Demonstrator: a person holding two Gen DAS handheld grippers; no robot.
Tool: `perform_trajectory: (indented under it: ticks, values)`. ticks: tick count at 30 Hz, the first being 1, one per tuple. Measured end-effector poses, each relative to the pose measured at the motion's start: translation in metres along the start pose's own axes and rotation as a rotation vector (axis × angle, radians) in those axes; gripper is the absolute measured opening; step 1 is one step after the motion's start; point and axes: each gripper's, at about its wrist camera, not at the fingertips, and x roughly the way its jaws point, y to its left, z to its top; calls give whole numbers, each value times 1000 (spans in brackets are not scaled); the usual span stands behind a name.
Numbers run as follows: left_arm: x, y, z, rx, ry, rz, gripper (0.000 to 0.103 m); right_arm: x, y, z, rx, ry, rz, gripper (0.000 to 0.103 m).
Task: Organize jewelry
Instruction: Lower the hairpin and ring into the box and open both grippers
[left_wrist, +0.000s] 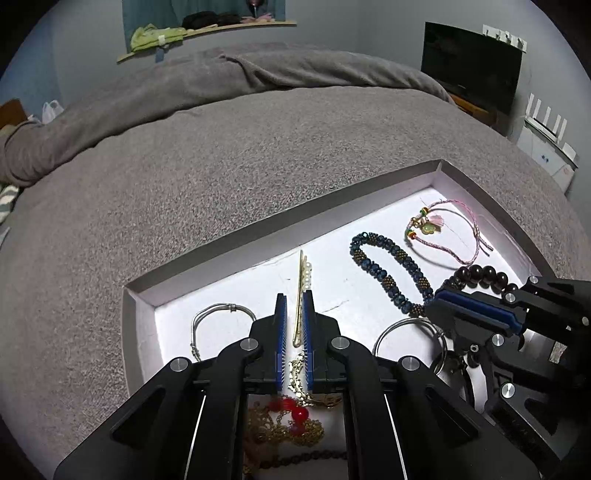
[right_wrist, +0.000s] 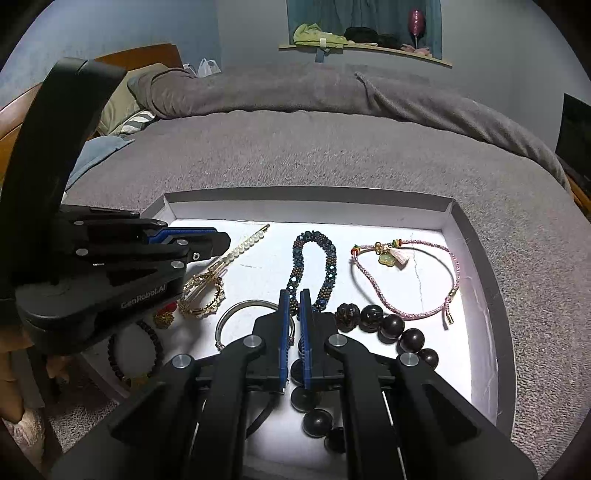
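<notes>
A shallow white tray (right_wrist: 476, 236) lies on the grey-blanketed bed (left_wrist: 184, 177), holding the jewelry. The left gripper (left_wrist: 294, 299) hangs over the tray's left part, jaws narrowed to a slim gap around a gold pearl hairpin (left_wrist: 300, 280); whether the pads press it, I cannot tell. The right gripper (right_wrist: 294, 299) is closed, empty, above the dark wooden bead bracelet (right_wrist: 391, 326). The blue beaded bracelet (right_wrist: 314, 258) lies mid-tray, and the pink cord bracelet (right_wrist: 406, 280) lies toward the right edge.
</notes>
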Motion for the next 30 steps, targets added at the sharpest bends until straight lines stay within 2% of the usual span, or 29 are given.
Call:
perform_trajectory:
  ticks: [1, 5, 12, 15, 19, 23, 30]
  values:
    - [-1, 0, 0, 3, -4, 4, 10, -1, 0, 0, 0, -2, -1, 5]
    - [-7, -2, -2, -3, -36, 16, 26, -7, -1, 0, 6, -19, 4, 6]
    - [-16, -7, -4, 12, -87, 72, 28, -22, -2, -1, 22, -50, 10, 7]
    - [-24, -9, -6, 10, -114, 92, 34, -31, -7, -3, 27, -72, -1, 7]
    - [-39, -16, -13, 35, -143, 118, 39, -48, -12, -6, 41, -101, -7, 18]
    - [-55, -22, -21, 47, -165, 124, 50, -63, -16, -10, 57, -129, -21, 19]
    - [-88, -31, -42, 39, -221, 126, 67, -83, -23, -26, 90, -148, -37, 31]
